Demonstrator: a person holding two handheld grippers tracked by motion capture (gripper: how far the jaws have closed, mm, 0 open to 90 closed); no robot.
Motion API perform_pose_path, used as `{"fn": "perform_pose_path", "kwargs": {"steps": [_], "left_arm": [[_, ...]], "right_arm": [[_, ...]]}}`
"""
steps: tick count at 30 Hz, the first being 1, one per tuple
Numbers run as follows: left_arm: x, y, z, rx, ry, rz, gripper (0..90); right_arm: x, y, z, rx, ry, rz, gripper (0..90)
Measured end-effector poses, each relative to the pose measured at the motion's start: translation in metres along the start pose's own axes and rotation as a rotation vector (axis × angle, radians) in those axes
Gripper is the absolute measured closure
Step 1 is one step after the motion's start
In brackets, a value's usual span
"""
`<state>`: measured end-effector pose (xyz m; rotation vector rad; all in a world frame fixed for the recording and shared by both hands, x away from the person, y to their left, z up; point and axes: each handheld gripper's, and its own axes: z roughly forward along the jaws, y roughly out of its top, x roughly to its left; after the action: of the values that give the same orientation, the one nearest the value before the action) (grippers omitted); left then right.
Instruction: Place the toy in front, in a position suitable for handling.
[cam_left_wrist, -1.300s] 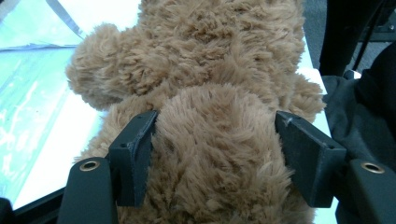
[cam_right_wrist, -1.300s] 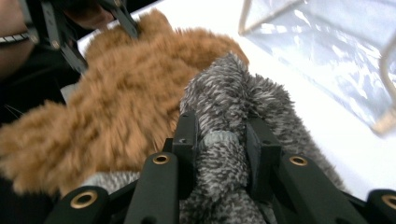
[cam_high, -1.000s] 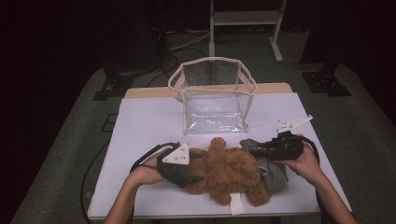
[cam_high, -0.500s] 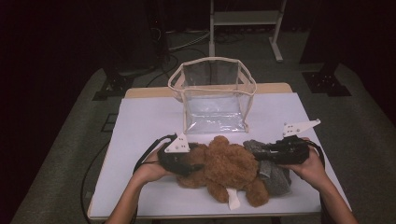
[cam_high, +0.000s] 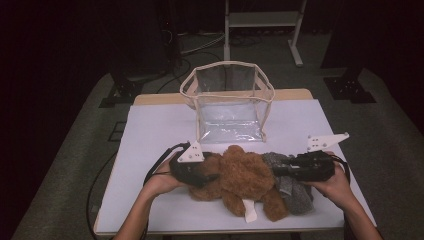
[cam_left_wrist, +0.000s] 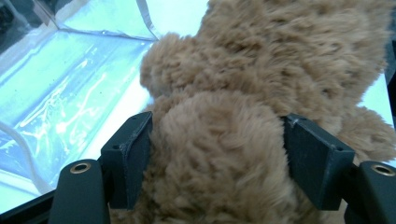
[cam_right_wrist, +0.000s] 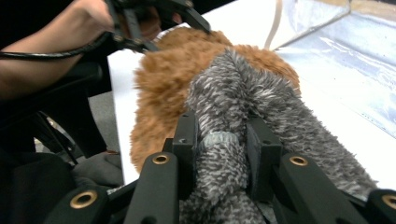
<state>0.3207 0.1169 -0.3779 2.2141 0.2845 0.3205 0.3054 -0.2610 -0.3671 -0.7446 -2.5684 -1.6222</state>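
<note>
A brown plush bear (cam_high: 245, 177) lies on the white table (cam_high: 150, 130) near its front edge. A grey fuzzy piece (cam_high: 292, 190) lies against the bear's right side. My left gripper (cam_high: 202, 176) comes in from the left; in the left gripper view its pads (cam_left_wrist: 133, 158) press into the brown fur (cam_left_wrist: 224, 140) from both sides. From the right, my right gripper (cam_high: 277, 170) is shut on a fold of the grey fuzzy piece (cam_right_wrist: 243, 93), pinched between its fingers (cam_right_wrist: 187, 140).
An open clear plastic bag (cam_high: 227, 100) with cream trim stands upright behind the bear at the table's middle. A white tag (cam_high: 248, 212) hangs off the bear toward the front edge. Dark floor, cables and a metal stand (cam_high: 260, 20) lie beyond the table.
Both grips hold as before. The right gripper has sunk slightly toward the table, and the bear has shifted only a little.
</note>
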Motion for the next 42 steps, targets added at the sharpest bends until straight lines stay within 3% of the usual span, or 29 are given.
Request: {"fn": "perform_pose_path", "kwargs": {"steps": [5,9,14,18,20,23,27,28,30,33,37,39,42], "left_arm": [[-0.004,0.003,-0.005,0.023,-0.029,0.074,23.4],[-0.005,-0.001,0.001,0.038,-0.013,0.078,22.3],[-0.003,0.000,0.008,0.042,0.029,0.056,24.6],[-0.001,-0.001,0.009,0.030,0.042,0.030,24.5],[-0.001,-0.001,0.009,0.030,0.038,0.029,24.5],[-0.001,0.001,0.011,0.033,0.036,0.031,24.4],[0.000,0.005,0.013,0.038,0.021,0.049,24.4],[0.000,0.006,0.014,0.035,0.020,0.045,24.4],[-0.001,0.007,0.014,0.033,0.018,0.048,24.4],[-0.003,0.006,0.013,0.035,0.015,0.067,23.7],[-0.003,0.000,0.007,0.022,0.009,0.078,18.8],[0.000,-0.003,0.002,-0.003,0.007,0.070,16.4],[0.004,-0.007,-0.006,-0.029,0.008,0.066,13.3]], "right_arm": [[-0.019,0.015,0.018,0.016,-0.005,0.010,68.6],[-0.028,0.020,0.025,0.016,-0.014,0.018,68.6],[-0.033,-0.003,0.021,0.001,-0.006,0.079,68.7],[-0.033,-0.029,0.021,0.077,-0.027,0.119,68.6],[-0.030,-0.034,0.015,0.068,-0.024,0.127,68.7],[-0.021,-0.023,0.002,0.016,-0.019,0.095,68.7],[-0.004,0.005,-0.008,-0.047,0.001,0.021,68.7],[0.005,0.019,-0.007,-0.062,0.006,-0.026,68.7],[0.012,0.031,-0.001,-0.061,0.011,-0.061,68.7],[0.017,0.045,0.021,-0.020,0.006,-0.117,68.6],[0.008,0.042,0.045,0.040,-0.018,-0.117,68.8],[0.001,0.037,0.047,0.054,-0.044,-0.103,68.8],[-0.010,0.029,0.042,0.041,-0.034,-0.061,69.0]]}}
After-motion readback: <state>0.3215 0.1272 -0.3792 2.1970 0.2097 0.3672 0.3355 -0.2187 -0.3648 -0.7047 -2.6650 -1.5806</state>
